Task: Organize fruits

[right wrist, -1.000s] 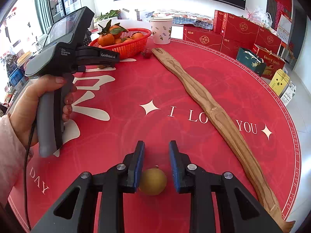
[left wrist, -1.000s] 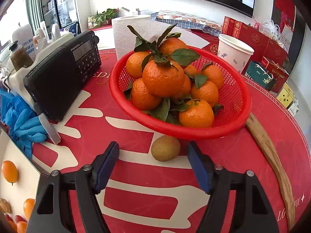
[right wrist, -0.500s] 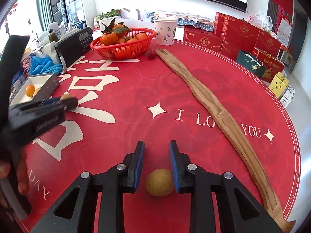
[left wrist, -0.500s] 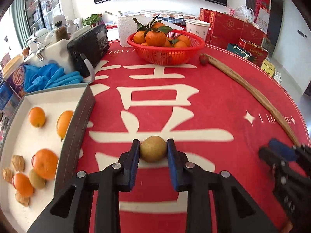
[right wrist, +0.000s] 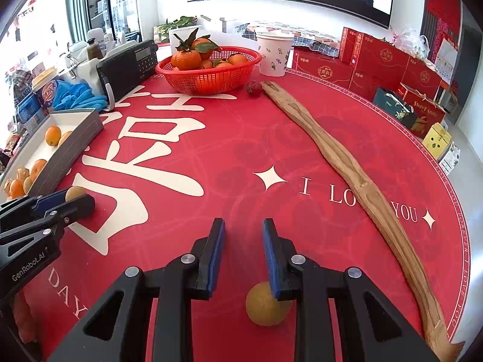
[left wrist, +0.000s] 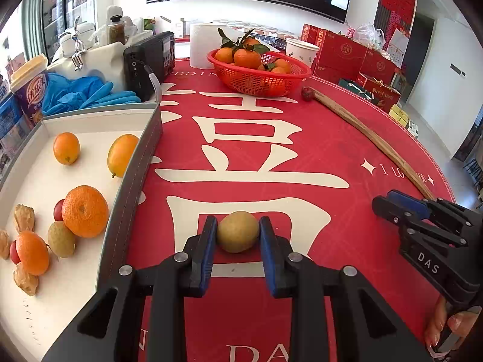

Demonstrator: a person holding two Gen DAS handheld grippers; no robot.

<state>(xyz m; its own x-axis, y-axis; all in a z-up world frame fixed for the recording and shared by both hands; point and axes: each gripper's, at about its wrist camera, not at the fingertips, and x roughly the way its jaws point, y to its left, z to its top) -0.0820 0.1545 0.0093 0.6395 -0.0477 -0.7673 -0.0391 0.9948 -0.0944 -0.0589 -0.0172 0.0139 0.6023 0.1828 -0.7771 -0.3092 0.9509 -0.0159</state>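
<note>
A round table under a red cloth (right wrist: 229, 138) printed with big cream Chinese characters fills a bright white-walled room, with a wide dark screen high on the far wall showing a line of Chinese subtitles.

At the far left of the left wrist view stands a purple lidded cup (left wrist: 28, 89) with white Chinese lettering, then crumpled blue gloves (left wrist: 84, 93). In front of them lies a shallow white tray with a grey wall (left wrist: 132, 187), holding small oranges, a mandarin, yellow-green fruits and papery husked ones. Behind it sits a black portable radio (right wrist: 128, 68), and further right a red plastic mesh basket (right wrist: 208, 80) heaped with leafy mandarins, a white paper cup with small leaf prints (right wrist: 273, 54) and stacked red gift boxes (right wrist: 380, 60). A long curved wooden strip (right wrist: 347, 169) crosses the cloth's right half, over the cream words "I LOVE YOU" (partly covered by the wood); "DAY" reads near the front edge.

The left gripper (left wrist: 238, 232), marked "GenRobot.AI" on its body, is clamped on a round yellow-green fruit (left wrist: 238, 231) just right of the tray wall. The right gripper (right wrist: 244, 250), lettered "DAS", has its blue pads drawn close with nothing between them; a second yellow-green fruit (right wrist: 265, 307) lies on the cloth below its right finger.
</note>
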